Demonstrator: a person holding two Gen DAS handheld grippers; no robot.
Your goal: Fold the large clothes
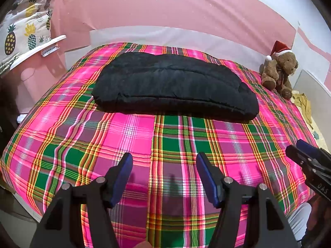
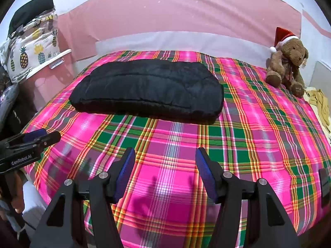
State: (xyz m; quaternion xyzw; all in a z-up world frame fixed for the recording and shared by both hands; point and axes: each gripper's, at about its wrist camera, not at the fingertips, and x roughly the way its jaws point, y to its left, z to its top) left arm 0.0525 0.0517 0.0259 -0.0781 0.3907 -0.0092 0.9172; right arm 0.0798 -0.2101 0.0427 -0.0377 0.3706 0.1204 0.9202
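Observation:
A black padded garment (image 1: 173,86) lies folded into a long thick bundle on the far half of the pink-and-green plaid bed cover (image 1: 128,132). It also shows in the right wrist view (image 2: 149,88). My left gripper (image 1: 164,161) is open and empty, held above the cover well short of the bundle. My right gripper (image 2: 165,157) is open and empty too, above the near part of the cover (image 2: 258,128). Each gripper shows at the edge of the other's view: the right one (image 1: 300,150), the left one (image 2: 41,137).
A brown teddy bear (image 1: 279,72) with a Santa hat sits at the bed's far right corner (image 2: 287,66). A yellow cloth (image 2: 319,103) lies beyond the right edge. A pineapple-print cushion (image 1: 26,24) rests on a white shelf at the left. A pink wall stands behind.

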